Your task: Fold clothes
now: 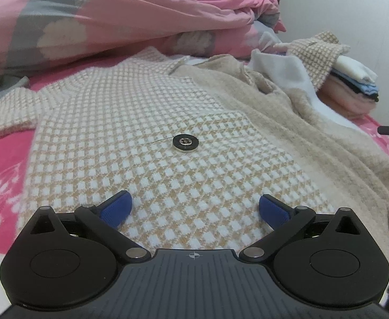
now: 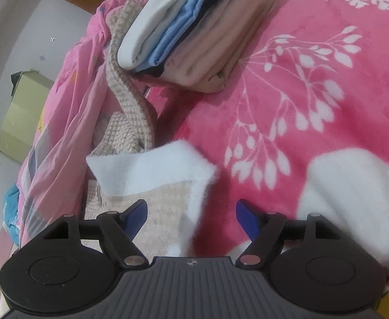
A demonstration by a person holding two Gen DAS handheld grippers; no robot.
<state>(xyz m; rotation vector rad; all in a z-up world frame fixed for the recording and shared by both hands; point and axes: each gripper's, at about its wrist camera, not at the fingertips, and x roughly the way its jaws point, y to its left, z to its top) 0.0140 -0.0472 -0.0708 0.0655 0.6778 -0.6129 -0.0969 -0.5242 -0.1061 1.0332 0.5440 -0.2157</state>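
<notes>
A beige-and-white checked jacket (image 1: 130, 122) with a dark metal button (image 1: 186, 143) lies spread on the pink bed. Its fleecy beige lining (image 1: 313, 143) is turned out on the right. My left gripper (image 1: 195, 208) hovers just over the checked cloth, jaws wide open, nothing between the blue pads (image 1: 117, 210). In the right wrist view the jacket's white lined edge (image 2: 152, 170) lies folded back over checked cloth. My right gripper (image 2: 191, 220) stands open above that edge, with cloth below the gap and the pads (image 2: 244, 220) not pressing on it.
A stack of folded clothes (image 2: 194, 34) sits on the pink floral blanket (image 2: 313, 93); the same stack (image 1: 353, 90) shows at the right in the left wrist view. A rumpled pink quilt (image 1: 114, 13) fills the back. A yellow-green box (image 2: 21, 117) stands on the floor beside the bed.
</notes>
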